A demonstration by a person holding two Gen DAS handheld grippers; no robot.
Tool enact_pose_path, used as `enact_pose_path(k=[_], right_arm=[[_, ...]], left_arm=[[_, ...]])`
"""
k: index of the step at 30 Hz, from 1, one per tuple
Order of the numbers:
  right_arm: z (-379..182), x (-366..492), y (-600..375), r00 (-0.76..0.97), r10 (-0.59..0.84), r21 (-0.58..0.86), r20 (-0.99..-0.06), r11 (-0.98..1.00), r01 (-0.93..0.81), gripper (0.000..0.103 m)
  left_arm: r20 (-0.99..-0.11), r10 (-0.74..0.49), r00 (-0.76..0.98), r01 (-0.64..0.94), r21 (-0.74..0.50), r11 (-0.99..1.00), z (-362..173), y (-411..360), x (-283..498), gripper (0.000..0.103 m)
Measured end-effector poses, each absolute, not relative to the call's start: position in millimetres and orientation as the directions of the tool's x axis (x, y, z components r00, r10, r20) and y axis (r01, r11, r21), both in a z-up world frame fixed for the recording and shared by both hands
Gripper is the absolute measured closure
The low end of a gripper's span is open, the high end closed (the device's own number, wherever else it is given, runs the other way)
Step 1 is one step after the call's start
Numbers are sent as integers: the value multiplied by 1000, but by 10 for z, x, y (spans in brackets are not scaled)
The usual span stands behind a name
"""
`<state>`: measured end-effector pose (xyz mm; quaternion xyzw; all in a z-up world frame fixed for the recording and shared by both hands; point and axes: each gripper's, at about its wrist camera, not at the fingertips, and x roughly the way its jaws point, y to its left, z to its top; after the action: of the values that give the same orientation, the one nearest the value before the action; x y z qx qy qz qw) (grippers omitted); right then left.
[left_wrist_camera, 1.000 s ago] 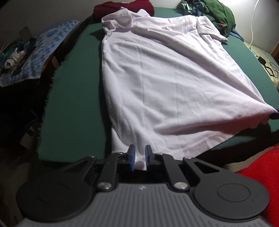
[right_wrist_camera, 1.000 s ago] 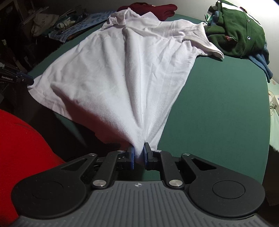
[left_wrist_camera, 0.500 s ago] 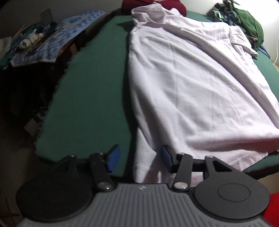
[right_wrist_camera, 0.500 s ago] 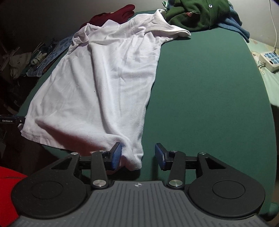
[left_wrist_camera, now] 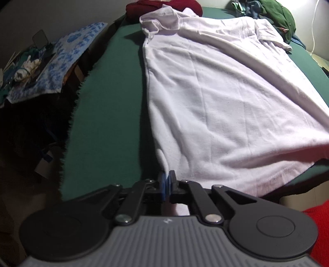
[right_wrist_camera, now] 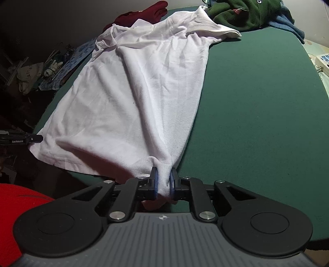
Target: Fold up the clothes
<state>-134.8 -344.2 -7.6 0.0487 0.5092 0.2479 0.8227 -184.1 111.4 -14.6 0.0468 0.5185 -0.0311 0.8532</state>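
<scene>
A white polo shirt (left_wrist_camera: 216,102) lies spread on the green table (left_wrist_camera: 107,102), its collar at the far end. My left gripper (left_wrist_camera: 167,180) is shut on the hem's near left corner, and the fabric edge rises into its blue pads. In the right wrist view the same shirt (right_wrist_camera: 133,92) runs away from my right gripper (right_wrist_camera: 163,182). Its jaws are closing on a bunched fold of the hem's right corner, and the pads press it. The left gripper's tip (right_wrist_camera: 30,139) shows at the shirt's other corner.
A dark red garment (left_wrist_camera: 164,6) lies past the collar. A green garment (right_wrist_camera: 242,12) and a blue one sit at the far right. A blue-patterned cloth (left_wrist_camera: 67,57) covers clutter left of the table. A power strip (right_wrist_camera: 322,59) lies at the right. Bare green table surface (right_wrist_camera: 257,102) stretches right of the shirt.
Both grippers opened, letting go of the hem, then shut on it again. The left one now grips nearer the hem's left corner. The right view has rolled.
</scene>
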Motion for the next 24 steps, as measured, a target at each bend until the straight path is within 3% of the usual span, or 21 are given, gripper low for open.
enact_pose_path(k=[6,10,14,17,24], right_arm=[[-42,-1427,-3281,314,376,223,-872,876,-428,90],[-116,-1387,-3180,253,320,179,-913,871,-457,67],[142,-1243,-3311,361,356,208,-862,898,-388,65],[167,-1037,-3360,424,348,243,-836,928,-284,64],[-161,-799,-3028,466,219,118,-857,964,-238,64]], left_arm=[[-900,-36,434,170,43,984,-52,1276,-1862,103],[-924,-6,383,209,81,975,-206,1297,-1860,102],[-920,-15,391,199,68,978,-143,1502,-1849,88],[-891,-7,453,175,82,981,33,1657,-1768,90],[-855,-57,515,233,75,969,-14,1284,-1327,89]])
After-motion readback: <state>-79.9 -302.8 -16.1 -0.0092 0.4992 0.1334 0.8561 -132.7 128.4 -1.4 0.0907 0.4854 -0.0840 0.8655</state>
